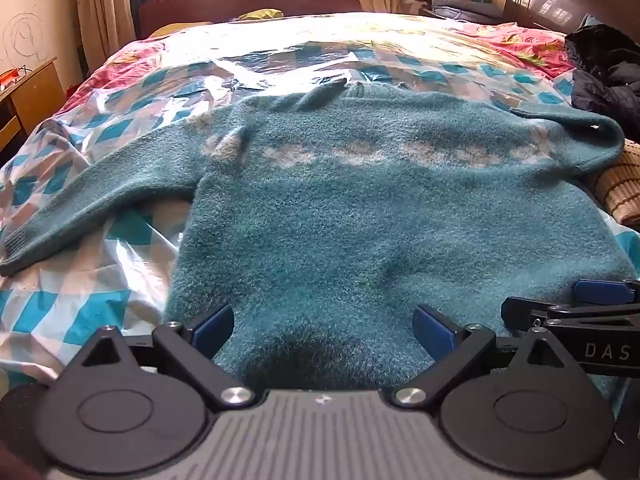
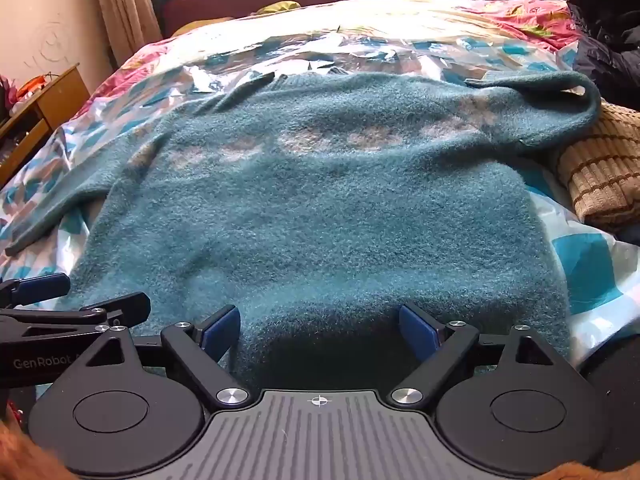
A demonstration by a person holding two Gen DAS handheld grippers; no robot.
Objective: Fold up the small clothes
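I see the teal knit sweater (image 1: 360, 200) lying flat on the blue-and-white checkered plastic sheet (image 1: 100, 312) that covers the bed, hem toward me, one sleeve (image 1: 100, 192) stretched out to the left and the other sleeve (image 2: 560, 100) folded back over the right shoulder. My left gripper (image 1: 324, 330) and right gripper (image 2: 320, 330) sit side by side at the hem, each with jaws spread wide and gripping nothing. A tan ribbed cloth (image 2: 604, 168) lies just beside the sweater's right edge.
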